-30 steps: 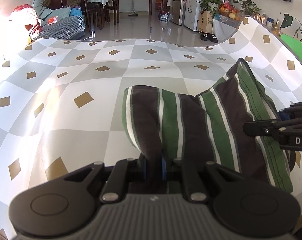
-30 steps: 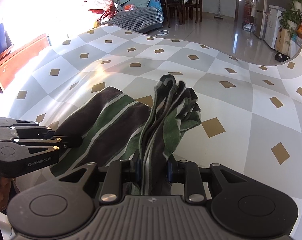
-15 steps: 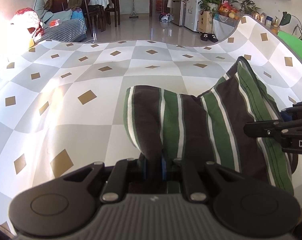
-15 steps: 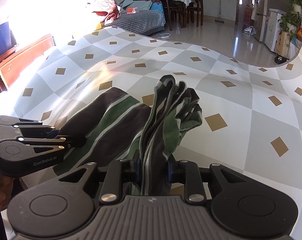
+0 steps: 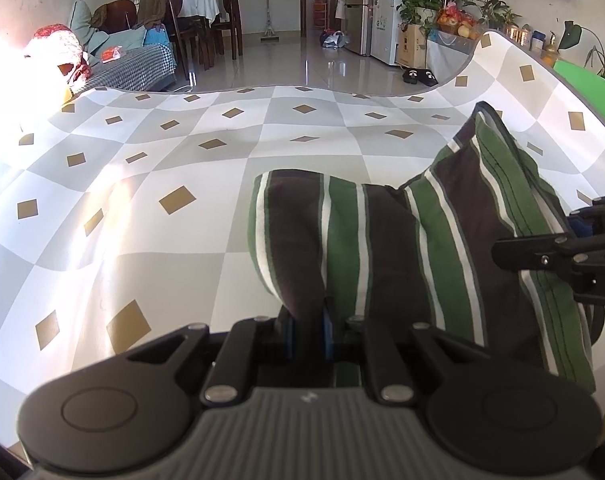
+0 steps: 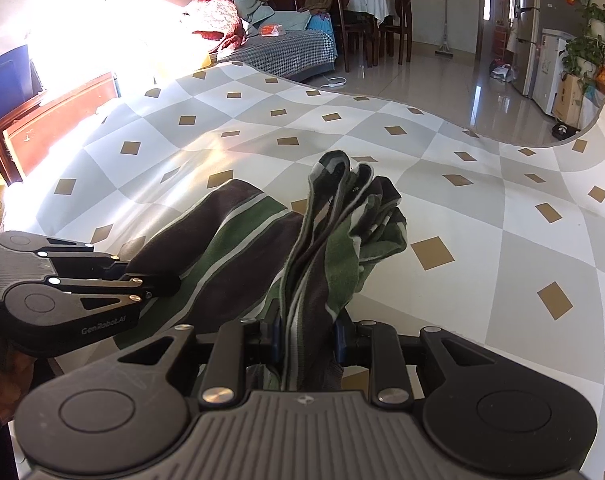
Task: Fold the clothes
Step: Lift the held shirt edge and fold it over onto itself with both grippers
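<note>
Left wrist view: the left hand-held gripper [image 5: 308, 330] has its jaws pressed together on a single fold of the striped garment [image 5: 382, 248]. The garment carries dark brown, green and white stripes. It lies draped between the two tools above the checked cloth [image 5: 162, 160] that covers the bench. At the right edge, the right hand-held gripper [image 5: 542, 254] enters from the side, against the raised part of the fabric.

Right wrist view: the left hand-held gripper [image 6: 158, 286] appears at the left edge, its narrow tip closed on the garment's flat brown-and-green panel [image 6: 222, 248]. At centre, the right hand-held gripper [image 6: 308, 338] pinches a thick bunch of gathered layers; the bunch [image 6: 342, 220] stands up past the jaws and fans out at its top. Part of a hand [image 6: 2, 380] shows at the lower left edge.
</note>
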Tool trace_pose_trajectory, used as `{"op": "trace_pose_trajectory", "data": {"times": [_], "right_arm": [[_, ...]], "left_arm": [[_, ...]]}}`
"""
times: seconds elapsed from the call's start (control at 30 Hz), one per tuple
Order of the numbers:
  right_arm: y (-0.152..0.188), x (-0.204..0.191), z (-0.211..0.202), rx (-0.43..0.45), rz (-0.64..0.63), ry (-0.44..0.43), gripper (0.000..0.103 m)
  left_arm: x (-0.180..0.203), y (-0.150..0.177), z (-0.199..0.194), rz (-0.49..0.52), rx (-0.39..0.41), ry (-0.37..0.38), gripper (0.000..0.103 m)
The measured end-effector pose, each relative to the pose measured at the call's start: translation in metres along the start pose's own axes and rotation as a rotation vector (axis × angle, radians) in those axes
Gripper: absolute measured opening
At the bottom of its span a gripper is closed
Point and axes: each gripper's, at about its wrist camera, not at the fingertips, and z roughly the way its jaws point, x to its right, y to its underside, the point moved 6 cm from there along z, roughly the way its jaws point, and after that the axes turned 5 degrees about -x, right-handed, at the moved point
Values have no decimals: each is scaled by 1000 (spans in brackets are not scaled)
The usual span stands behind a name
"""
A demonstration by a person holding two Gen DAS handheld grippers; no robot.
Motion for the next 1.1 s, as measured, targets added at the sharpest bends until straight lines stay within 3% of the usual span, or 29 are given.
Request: {"op": "trace_pose_trajectory", "data": {"times": [1.1], "right_arm": [[-5, 35, -8, 5, -7, 21, 24]], "left_arm": [[43, -31, 18, 39, 7, 5, 12]]}}
